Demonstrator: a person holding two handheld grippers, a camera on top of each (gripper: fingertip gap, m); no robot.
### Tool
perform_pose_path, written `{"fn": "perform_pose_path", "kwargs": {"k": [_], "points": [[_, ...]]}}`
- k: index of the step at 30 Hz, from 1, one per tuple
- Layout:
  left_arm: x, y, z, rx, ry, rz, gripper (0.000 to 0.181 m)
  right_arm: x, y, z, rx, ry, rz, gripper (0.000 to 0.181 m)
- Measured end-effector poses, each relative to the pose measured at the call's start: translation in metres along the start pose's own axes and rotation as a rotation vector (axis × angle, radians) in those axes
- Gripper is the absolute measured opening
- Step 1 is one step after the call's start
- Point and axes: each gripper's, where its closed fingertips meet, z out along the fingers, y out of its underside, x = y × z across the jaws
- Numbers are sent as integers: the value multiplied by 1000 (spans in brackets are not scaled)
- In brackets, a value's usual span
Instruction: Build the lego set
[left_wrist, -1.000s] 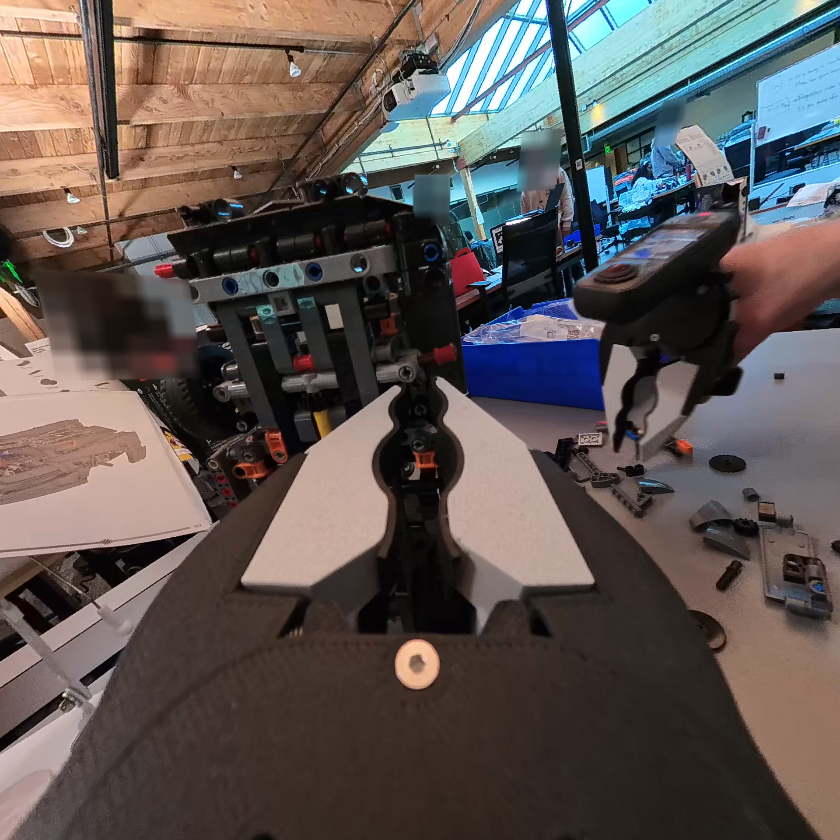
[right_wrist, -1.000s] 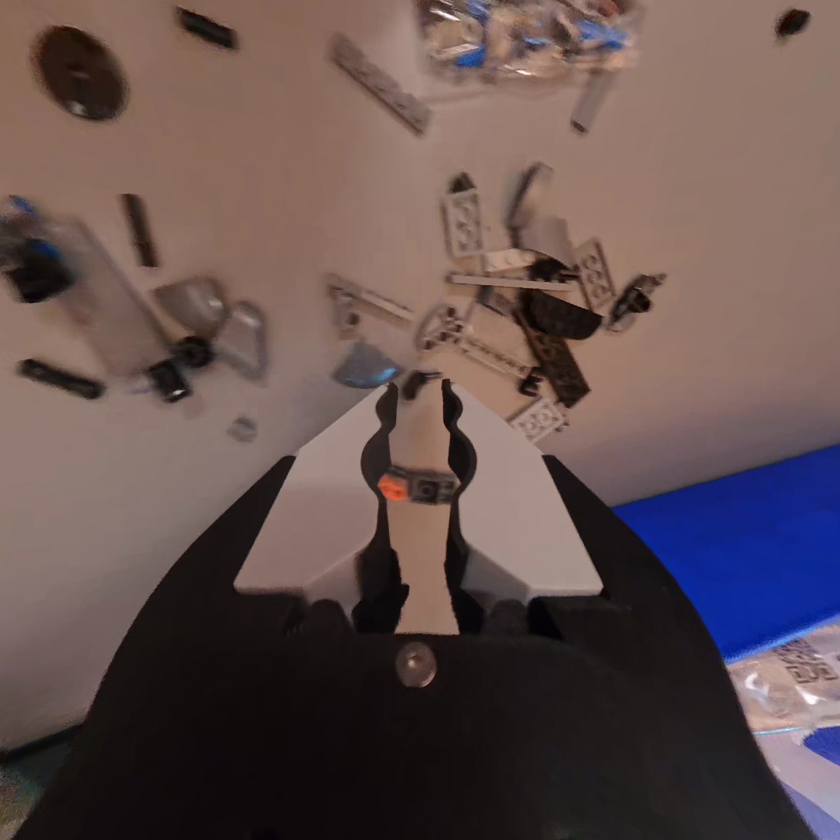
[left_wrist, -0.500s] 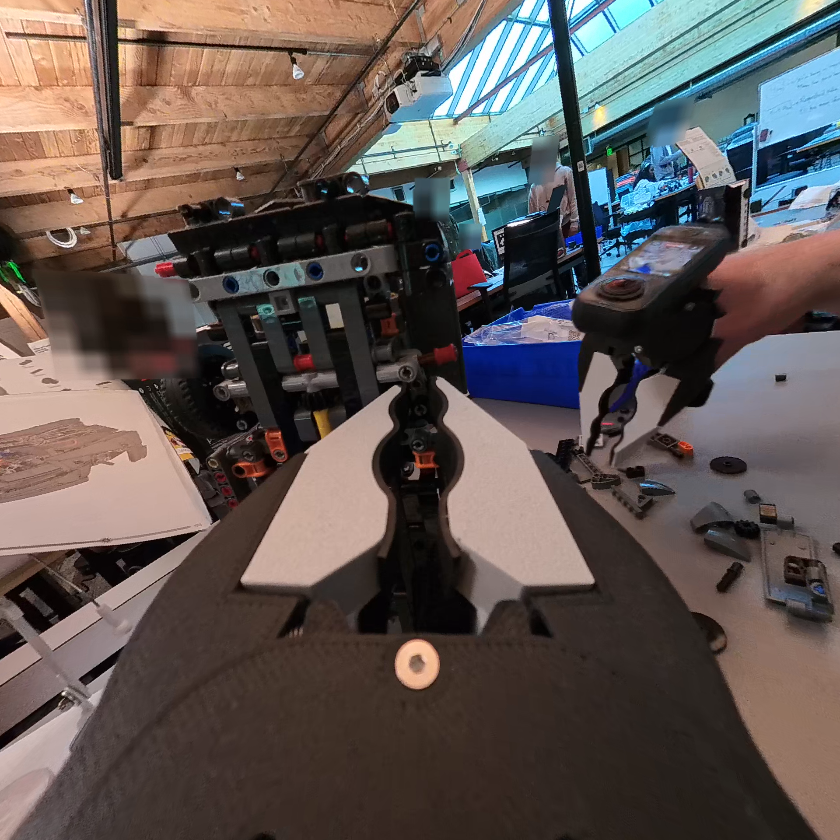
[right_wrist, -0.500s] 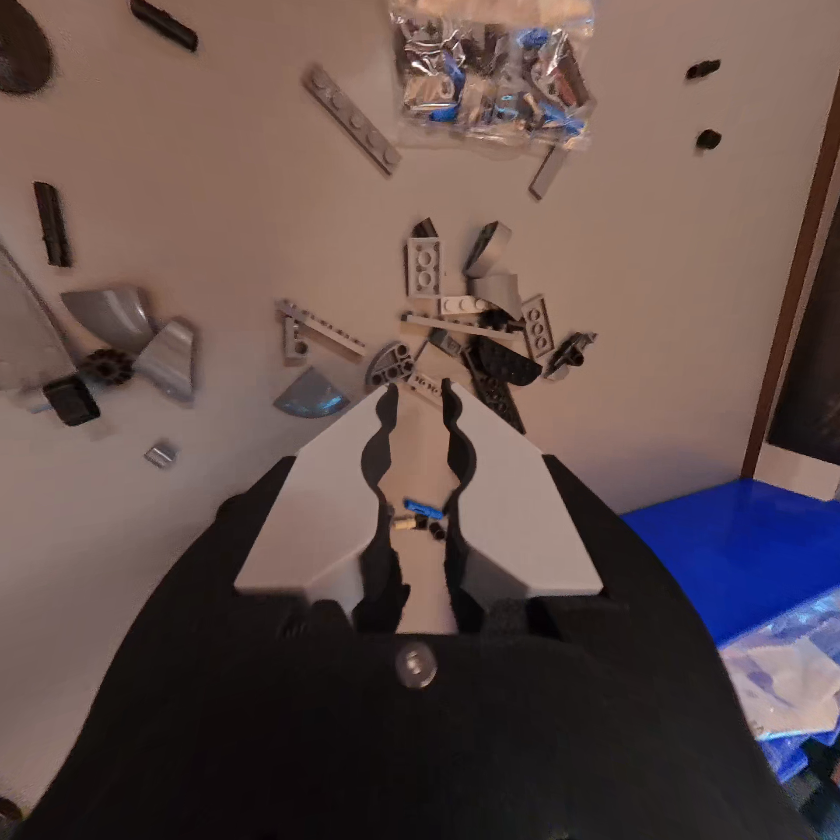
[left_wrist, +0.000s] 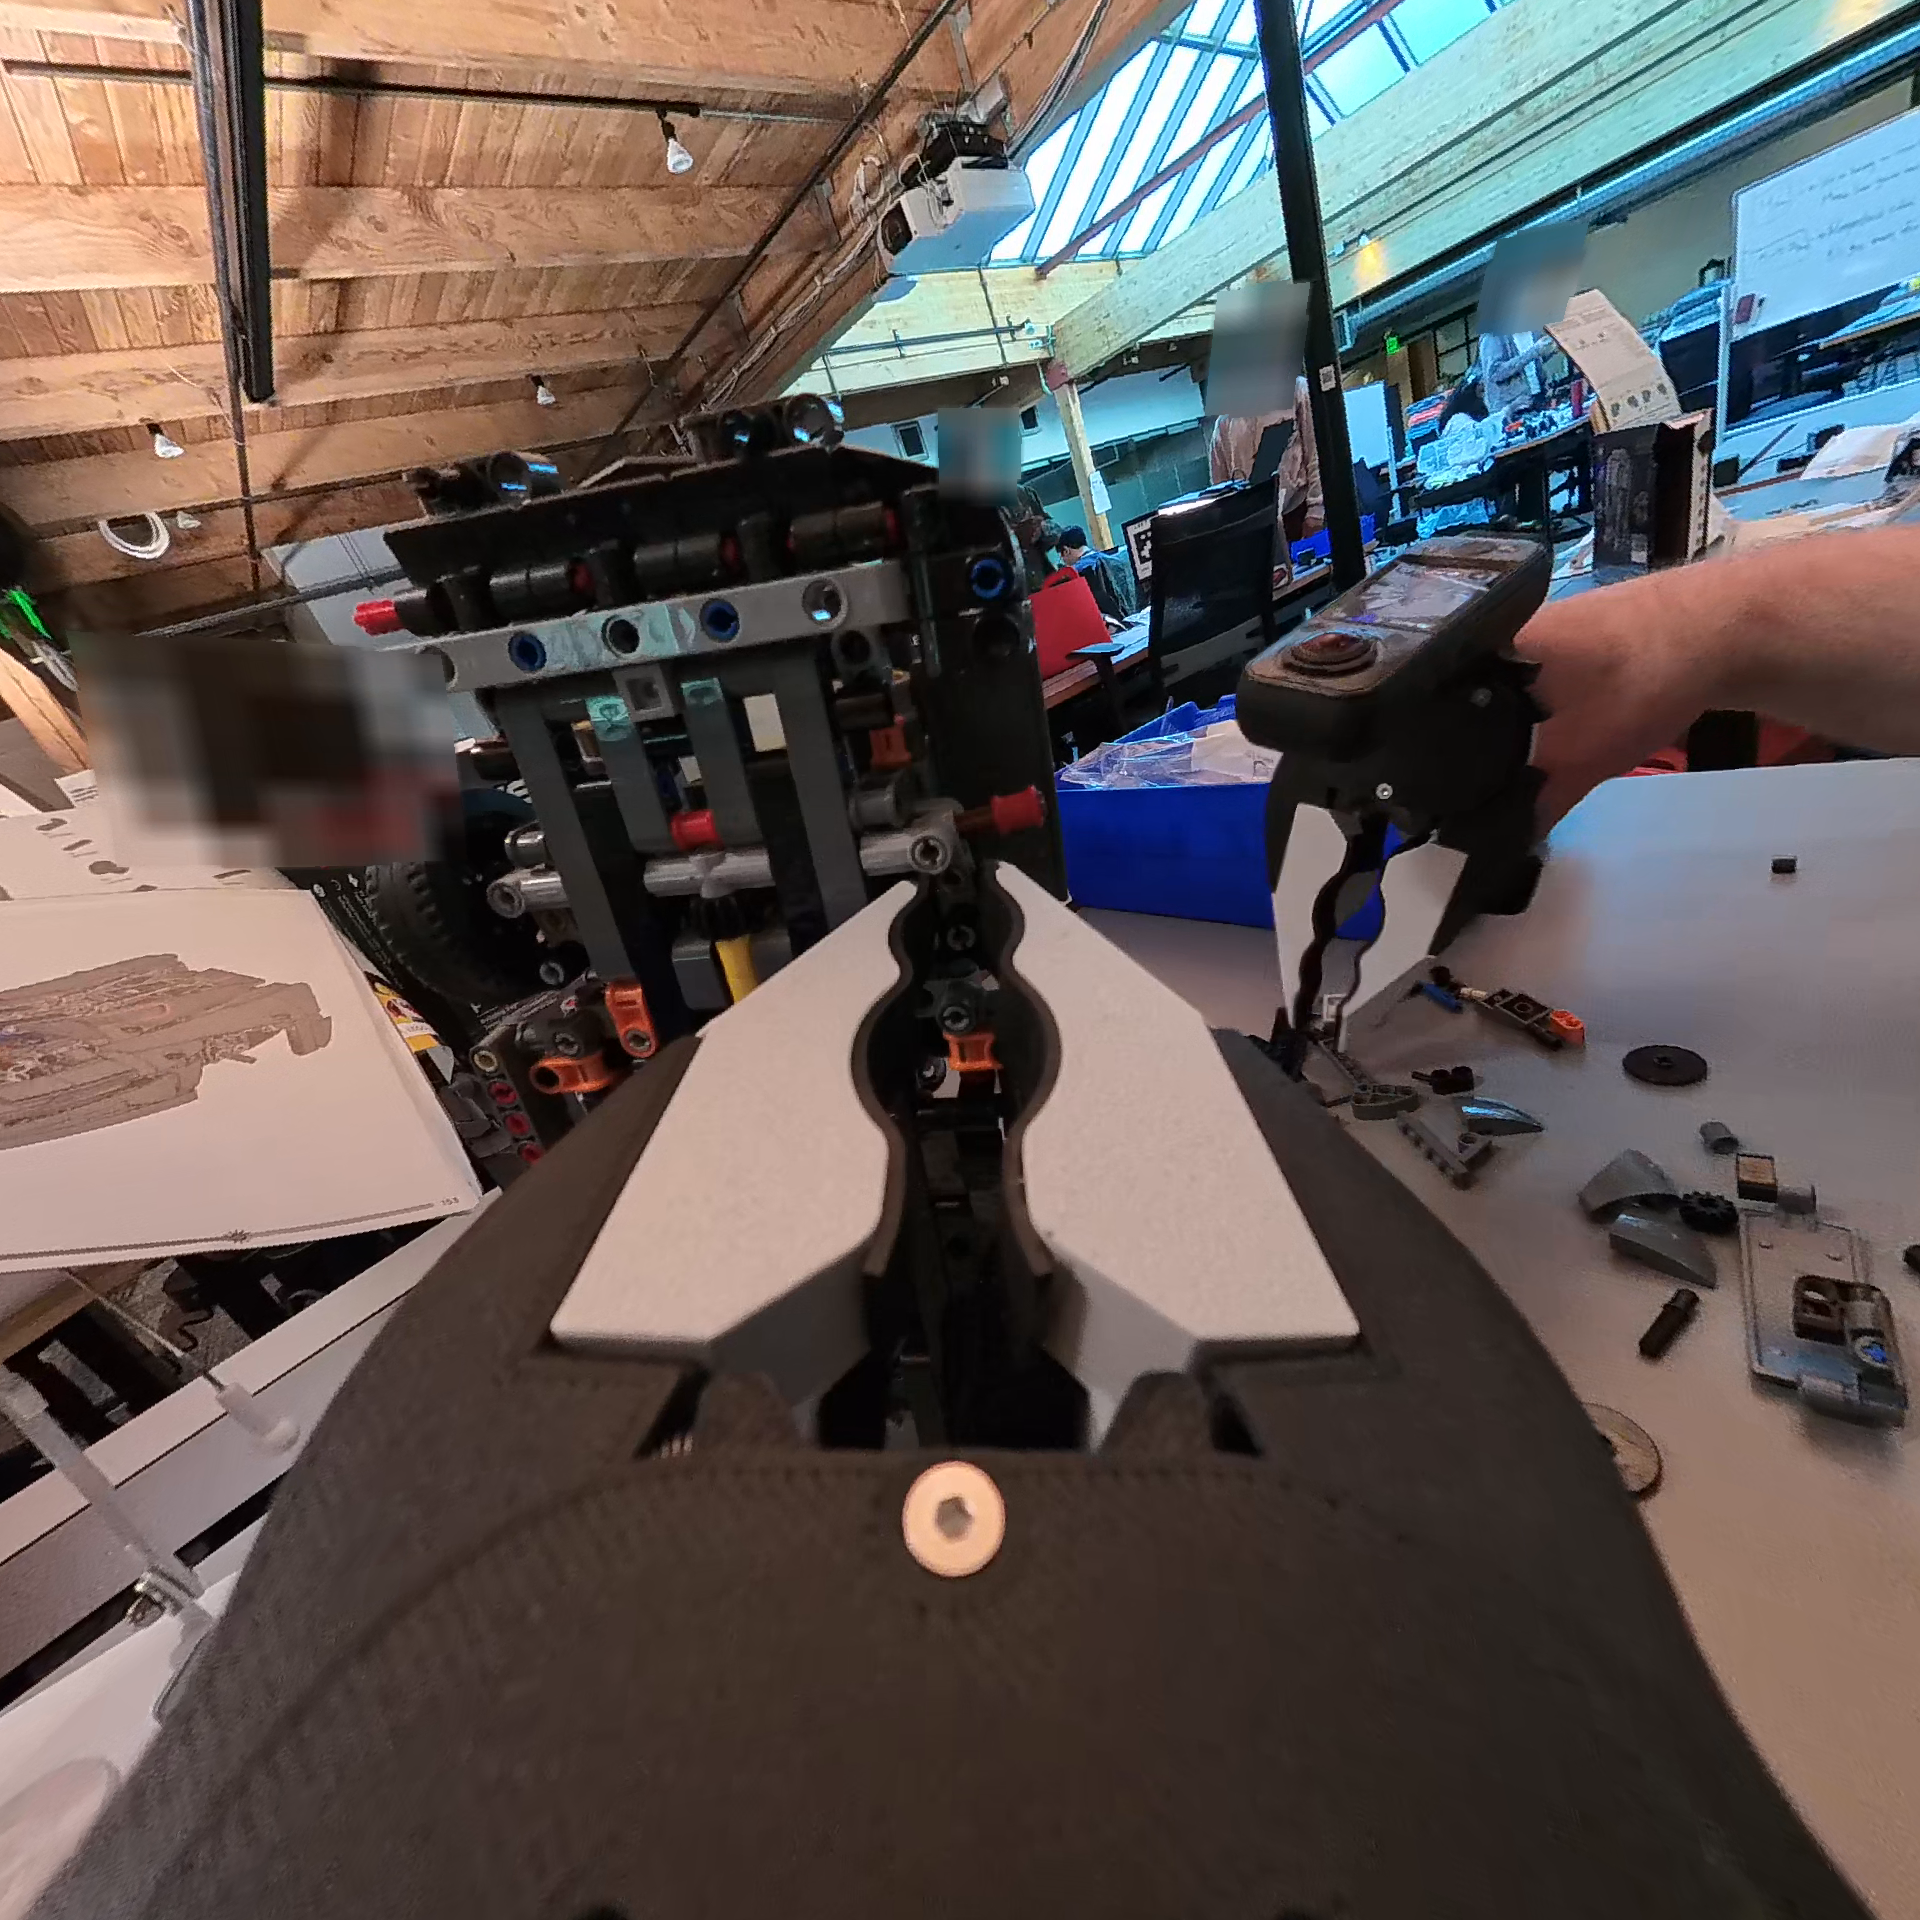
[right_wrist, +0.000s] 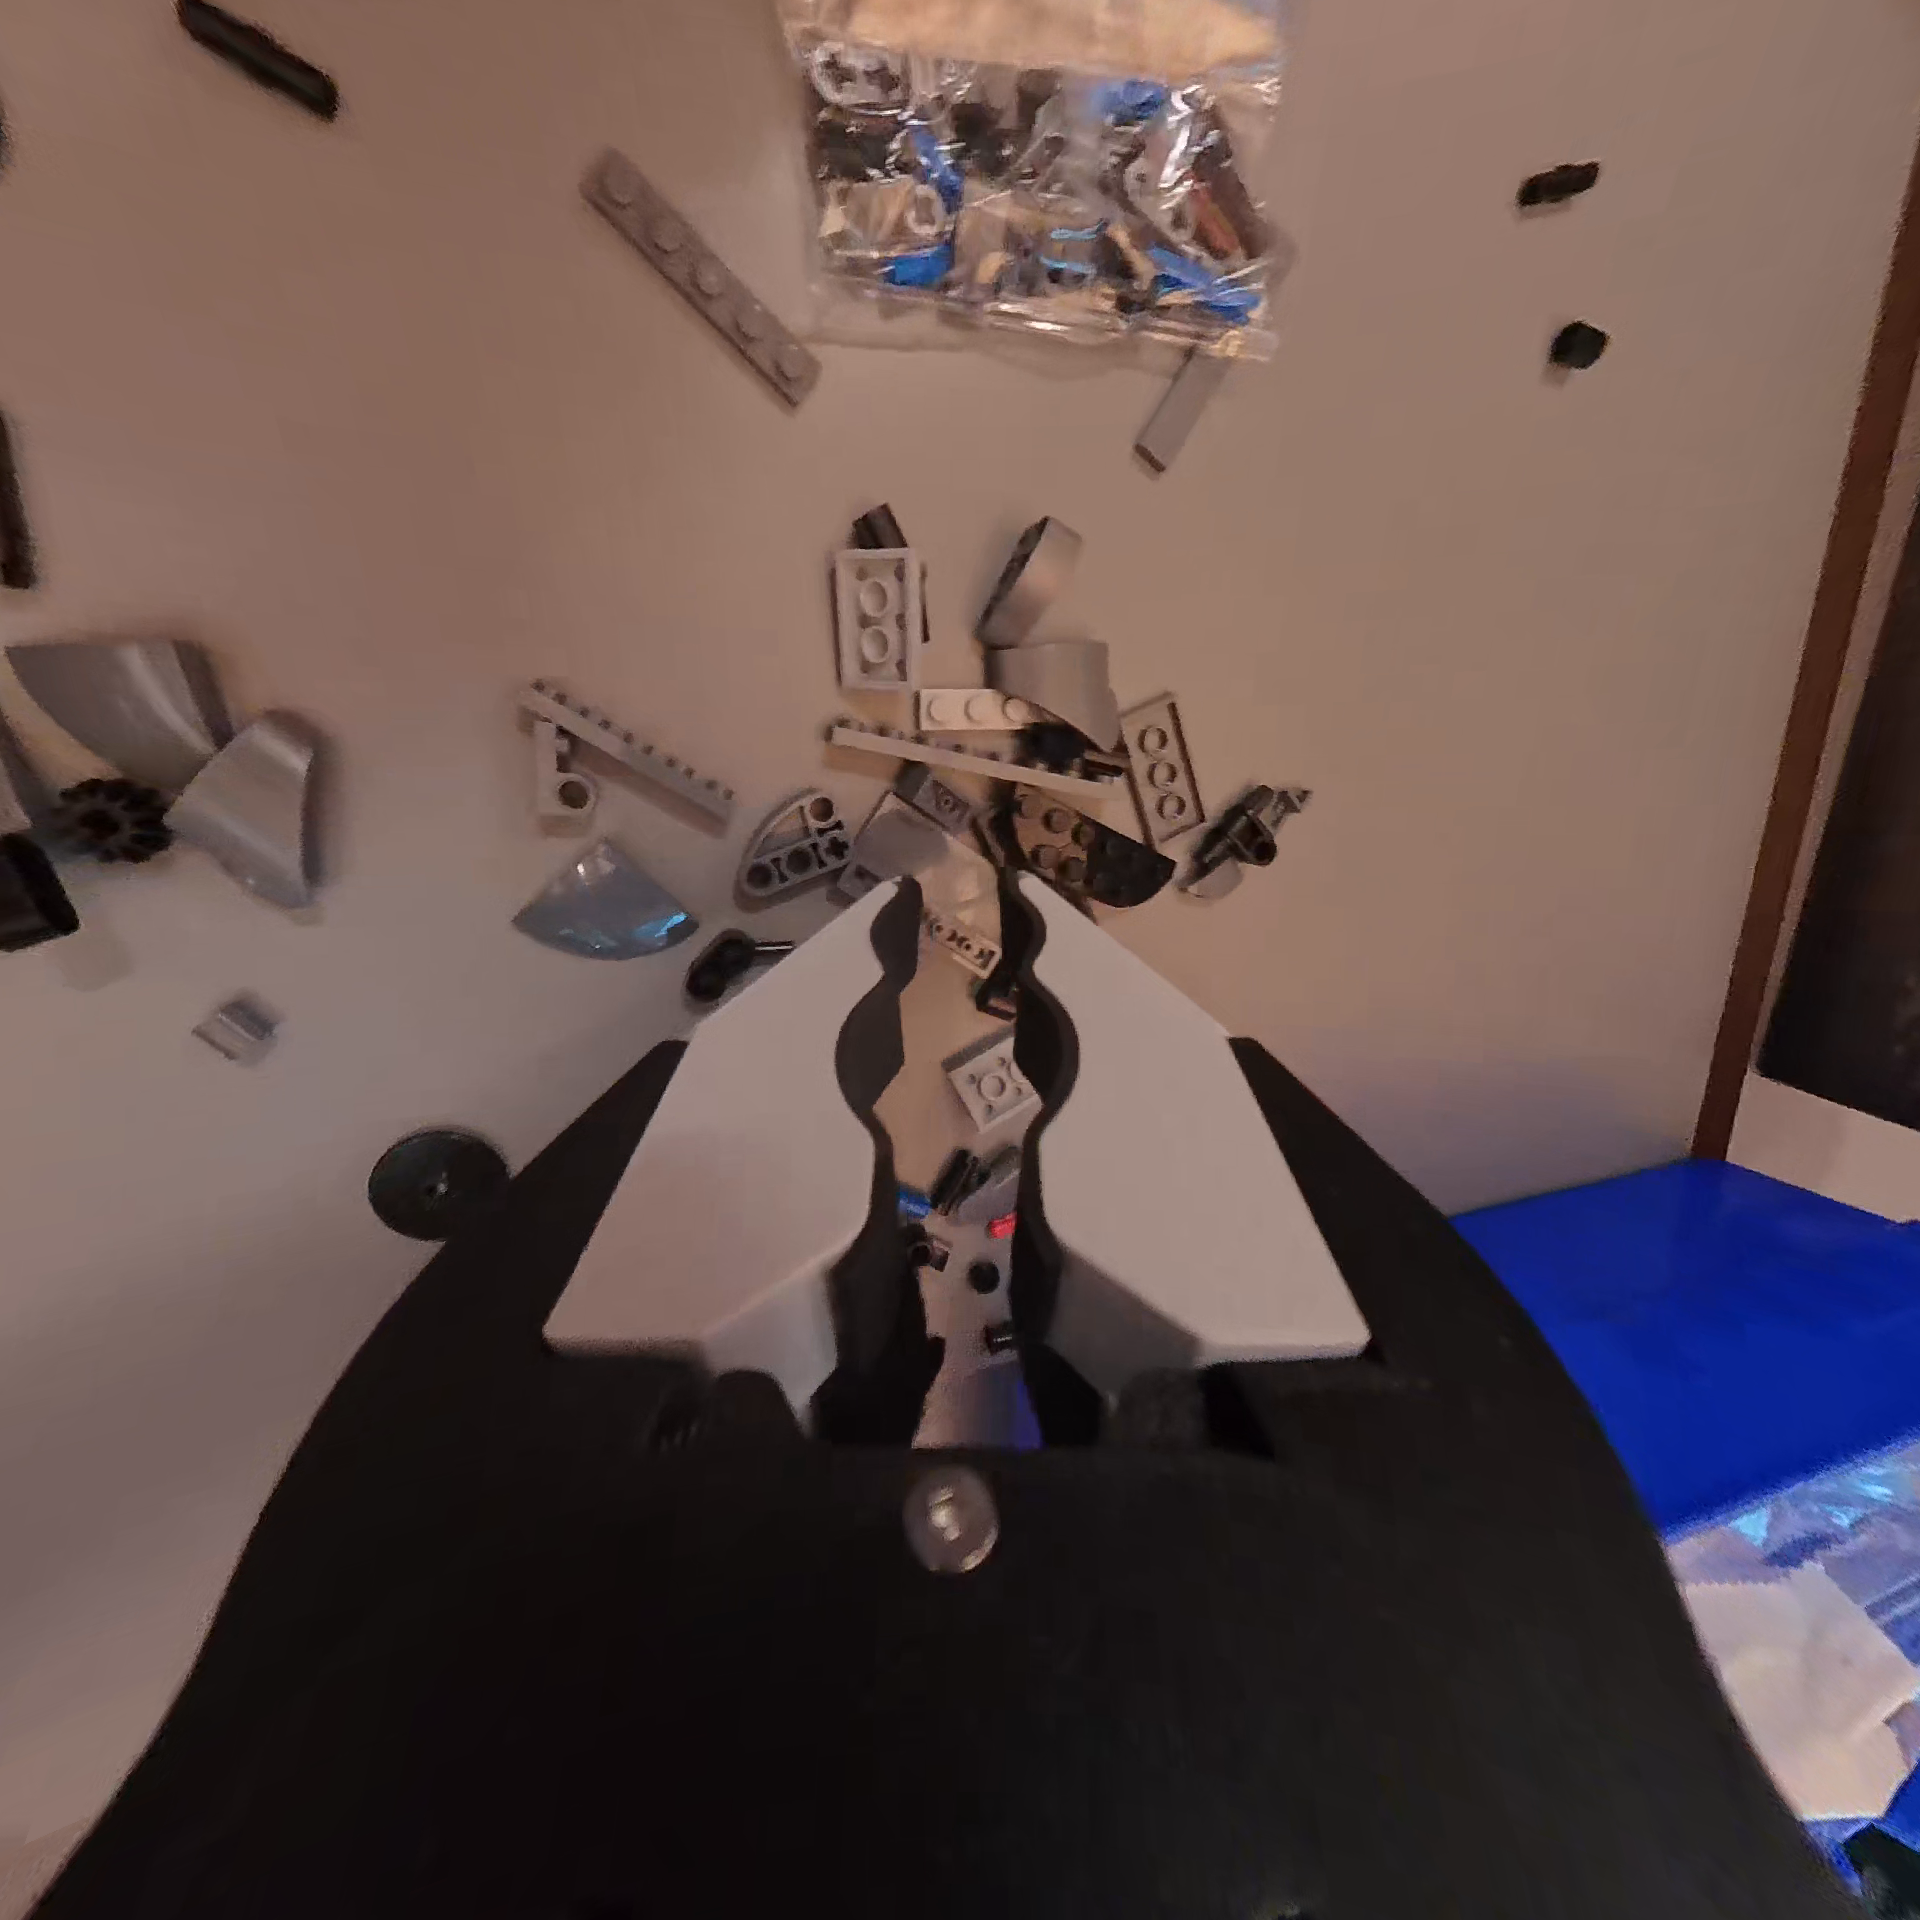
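My left gripper (left_wrist: 956, 894) is shut on a black beam at the bottom of the large dark lego model (left_wrist: 727, 707), which stands upright right in front of it. My right gripper (right_wrist: 961, 883) is open with a narrow gap and holds nothing. It points down at a pile of small grey and black pieces (right_wrist: 1039, 769) on the table, with a small printed strip piece (right_wrist: 961, 940) showing between its fingers. In the left wrist view the right gripper (left_wrist: 1325, 1023) hangs tips-down just above the table, held by a hand (left_wrist: 1621, 686). A small black and orange piece (left_wrist: 1522, 1013) lies just right of it.
An open instruction booklet (left_wrist: 208, 1060) lies left of the model. A blue bin (left_wrist: 1153, 842) stands behind the right gripper. A clear bag of parts (right_wrist: 1039, 177), a long grey plate (right_wrist: 696, 275), a black disc (right_wrist: 436, 1184) and a grey panel assembly (left_wrist: 1818, 1320) lie scattered on the table. One gripper's finger ends stand about 25 cm off the other's.
The right gripper has moved left and down, from over the black and orange piece to the pile of small pieces near the blue bin. The left gripper and the model have not moved.
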Motion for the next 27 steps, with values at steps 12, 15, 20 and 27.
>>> {"fn": "perform_pose_path", "kwargs": {"k": [12,15,20,27], "points": [[0,0,0,-1,-1,-7,5,0,20,10,-102,-25,-30,14],[0,0,1,-1,0,-7,5,0,20,13,-104,-36,-29,11],[-1,0,0,0,-1,-9,5,-5,20,16,-117,-64,-43,6],[-1,0,1,-1,-2,-10,5,-3,13,7,-122,-41,-47,9]]}}
